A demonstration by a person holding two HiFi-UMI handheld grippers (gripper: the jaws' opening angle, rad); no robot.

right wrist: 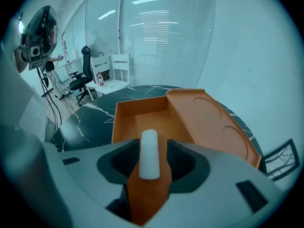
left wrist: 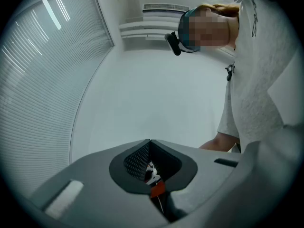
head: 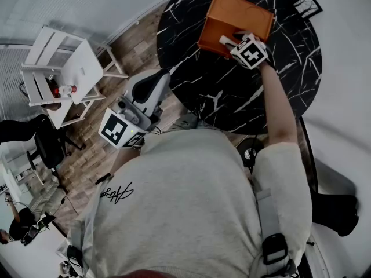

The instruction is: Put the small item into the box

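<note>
The small white cylinder (right wrist: 149, 153) lies between the right gripper's (head: 233, 38) spread jaws, which are not clamped on it. It is over the near part of the open orange box (head: 232, 13) at the black marble table's (head: 232, 97) far edge; whether it rests on the box floor is unclear. It looks light, smooth and apt to roll, so pinch it across its round sides at mid-length. The left gripper (left wrist: 150, 144), jaws together and empty, hangs off the table's near-left edge.
</note>
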